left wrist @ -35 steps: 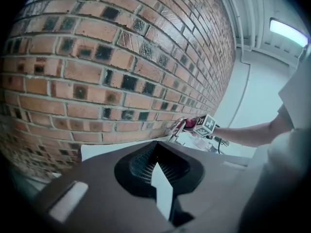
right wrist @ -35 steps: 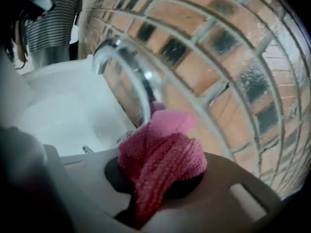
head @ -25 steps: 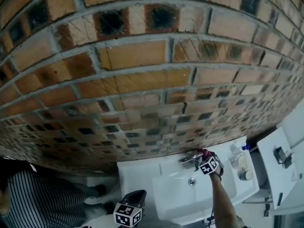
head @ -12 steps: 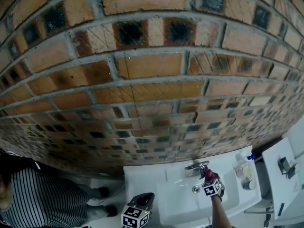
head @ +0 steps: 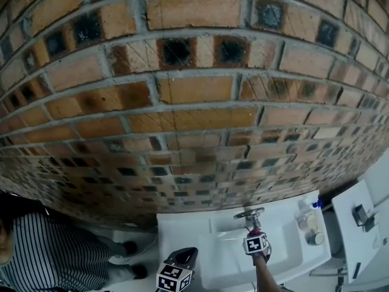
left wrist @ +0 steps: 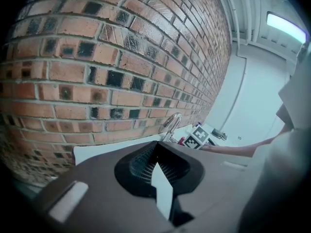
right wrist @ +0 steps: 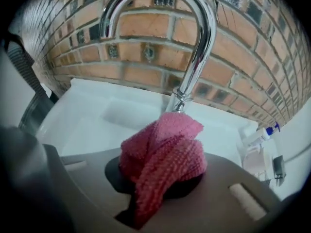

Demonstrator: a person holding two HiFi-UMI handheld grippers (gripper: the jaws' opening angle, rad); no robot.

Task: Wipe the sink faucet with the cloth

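Observation:
The chrome gooseneck faucet (right wrist: 198,38) rises from the back of the white sink (right wrist: 92,125), right in front of my right gripper (right wrist: 160,176). That gripper is shut on a bunched pink cloth (right wrist: 163,154), whose top edge reaches the faucet's base. In the head view the right gripper (head: 254,232) hangs over the basin just in front of the faucet (head: 250,213). My left gripper (head: 177,271) is held low to the left of the sink, shut and empty. Its own view shows the faucet (left wrist: 171,124) far ahead.
A tiled brick wall (head: 182,102) stands behind the sink (head: 182,227). A soap bottle (head: 305,214) and a small jar sit on the sink's right ledge. A white cabinet (head: 355,221) is at the right. A person in a striped shirt (head: 48,257) is at the lower left.
My right gripper with the cloth has come away from beside the faucet's spout, down and left, to in front of its base. The left gripper has stayed put.

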